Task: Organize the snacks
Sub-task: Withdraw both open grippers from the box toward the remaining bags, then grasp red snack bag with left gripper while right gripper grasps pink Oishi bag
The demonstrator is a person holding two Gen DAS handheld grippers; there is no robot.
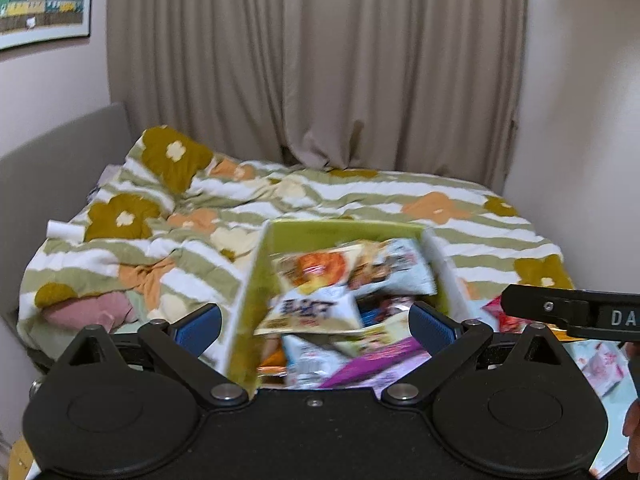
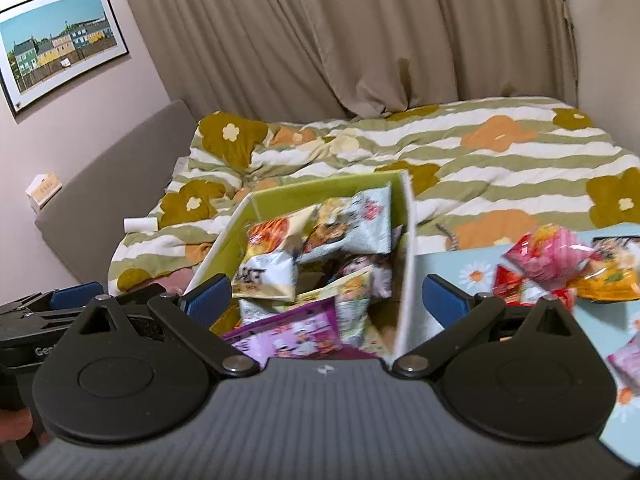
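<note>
Bed (image 1: 360,200) beyond both jaws. Green box (image 2: 280,196) of snack packets (image 2: 266,276) sits between right gripper (image 2: 326,298) fingers and left gripper (image 1: 316,322) fingers; both released, gripping nothing. Loose packets (image 2: 540,264) just right of right jaws.

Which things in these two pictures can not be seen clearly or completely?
- Print on the snack packets in the green-lined open box: motion-blurred in both views.
- Lower packets in the box: covered by upper ones and by the left gripper body.
- Red and pink packets on the light blue daisy-print sheet: blurred, partly cut by the right edge.
- Right gripper: in the left view only one black finger shows.
</note>
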